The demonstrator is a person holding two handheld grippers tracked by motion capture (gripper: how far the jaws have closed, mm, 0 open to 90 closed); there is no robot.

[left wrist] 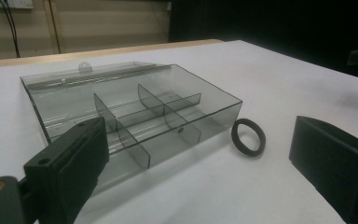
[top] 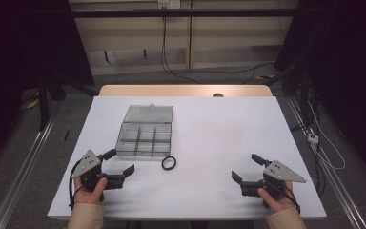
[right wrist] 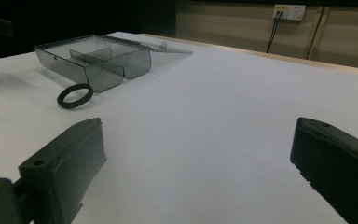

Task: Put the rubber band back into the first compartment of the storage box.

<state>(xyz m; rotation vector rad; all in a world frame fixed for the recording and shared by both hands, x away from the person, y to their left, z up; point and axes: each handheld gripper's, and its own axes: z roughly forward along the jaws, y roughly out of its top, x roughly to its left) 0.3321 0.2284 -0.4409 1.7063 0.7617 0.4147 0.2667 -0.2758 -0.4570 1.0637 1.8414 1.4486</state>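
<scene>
Left tool resting on white worktop at near left, jaws gaping wide, nothing between them. Right tool sitting at near right, jaws likewise spread, empty. Small black rubber ring lying flat just beyond left tool, just beside front right corner of clear smoky plastic compartment box, lid lying open behind.

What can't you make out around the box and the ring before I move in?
- Compartment box: left gripper view, the near-left corner sits behind a jaw of the left hand-held gripper.
- Box compartments: high view, too small to tell whether anything lies inside.
- Black ring: right gripper view, too dim and low to tell rubber from fabric.
</scene>
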